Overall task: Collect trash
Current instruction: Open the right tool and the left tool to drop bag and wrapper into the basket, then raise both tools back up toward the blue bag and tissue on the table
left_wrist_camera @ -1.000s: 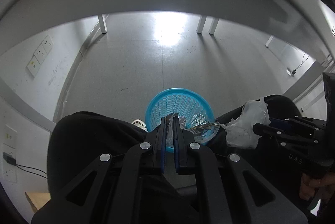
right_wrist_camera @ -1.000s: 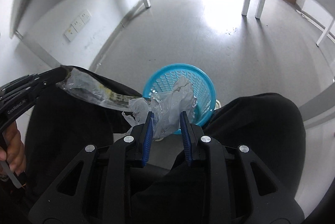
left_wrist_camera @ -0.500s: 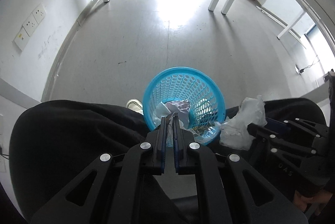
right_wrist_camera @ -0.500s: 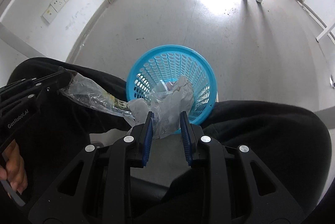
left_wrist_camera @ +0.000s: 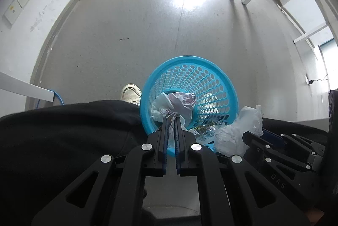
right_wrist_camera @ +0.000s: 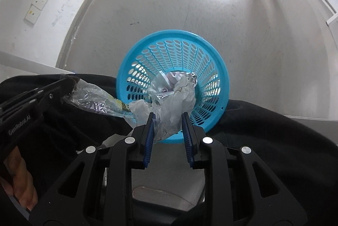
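Risking a rim-side spill: left gripper (left_wrist_camera: 171, 120) pinching clear plastic wrapper (right_wrist_camera: 95, 100), right gripper (right_wrist_camera: 168, 118) clamping crumpled white bag (right_wrist_camera: 175, 105), both hanging over blue perforated wastebasket (right_wrist_camera: 211, 52) edge.

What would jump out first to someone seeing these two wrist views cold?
The bright blue perforated wastebasket on the grey floor, between the seated person's dark-clad legs, with crumpled wrappers already inside. Over its near rim, the right gripper clamps a crumpled clear plastic bag, whose other end the left gripper pinches.
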Demonstrator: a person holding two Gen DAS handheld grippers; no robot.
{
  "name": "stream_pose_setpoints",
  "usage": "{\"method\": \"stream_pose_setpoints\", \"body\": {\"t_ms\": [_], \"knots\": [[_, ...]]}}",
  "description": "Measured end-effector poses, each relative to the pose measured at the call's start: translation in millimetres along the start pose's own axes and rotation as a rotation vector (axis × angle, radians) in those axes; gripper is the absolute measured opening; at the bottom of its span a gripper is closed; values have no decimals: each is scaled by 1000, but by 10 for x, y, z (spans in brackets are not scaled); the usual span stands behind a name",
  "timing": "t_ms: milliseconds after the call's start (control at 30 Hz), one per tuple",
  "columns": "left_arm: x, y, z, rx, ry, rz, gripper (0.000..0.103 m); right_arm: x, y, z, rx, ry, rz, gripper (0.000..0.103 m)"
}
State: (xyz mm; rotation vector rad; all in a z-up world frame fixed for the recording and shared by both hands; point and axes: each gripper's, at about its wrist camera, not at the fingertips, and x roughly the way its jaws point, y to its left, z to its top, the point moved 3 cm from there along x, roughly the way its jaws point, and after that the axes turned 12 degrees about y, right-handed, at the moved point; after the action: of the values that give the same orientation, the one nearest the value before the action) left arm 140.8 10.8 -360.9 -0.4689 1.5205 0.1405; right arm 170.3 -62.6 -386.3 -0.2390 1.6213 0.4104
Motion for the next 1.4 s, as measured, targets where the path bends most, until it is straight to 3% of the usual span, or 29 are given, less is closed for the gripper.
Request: {"method": "stream_pose_setpoints", "body": {"t_ms": [367, 600, 667, 700, 733, 767, 800, 1167, 1400], "knots": [[608, 177, 399, -170, 131, -30, 5, 463, -233, 319, 125, 109, 96, 27], [666, 216, 444, -202, 121, -43, 5, 551, -256, 381, 149, 121, 59, 29], [661, 227, 467, -213, 106, -82, 7, 538, -280, 388, 160, 113, 59, 31], [645, 230, 475, -221, 101, -105, 16, 533, -290, 397, 164, 103, 60, 34], [650, 234, 483, -225, 102, -123, 42, 530, -304, 407, 167, 95, 58, 42], [645, 223, 483, -222, 101, -150, 53, 526, -318, 411, 170, 89, 53, 46], [643, 214, 476, -217, 102, -156, 57, 520, -326, 408, 172, 84, 45, 49], [435, 164, 314, -173, 87, -128, 56, 364, -265, 327, 140, 52, 22, 51], [49, 148, 72, -129, 1, -130, 56, -26, -143, 100, 108, -43, 0, 51]]}}
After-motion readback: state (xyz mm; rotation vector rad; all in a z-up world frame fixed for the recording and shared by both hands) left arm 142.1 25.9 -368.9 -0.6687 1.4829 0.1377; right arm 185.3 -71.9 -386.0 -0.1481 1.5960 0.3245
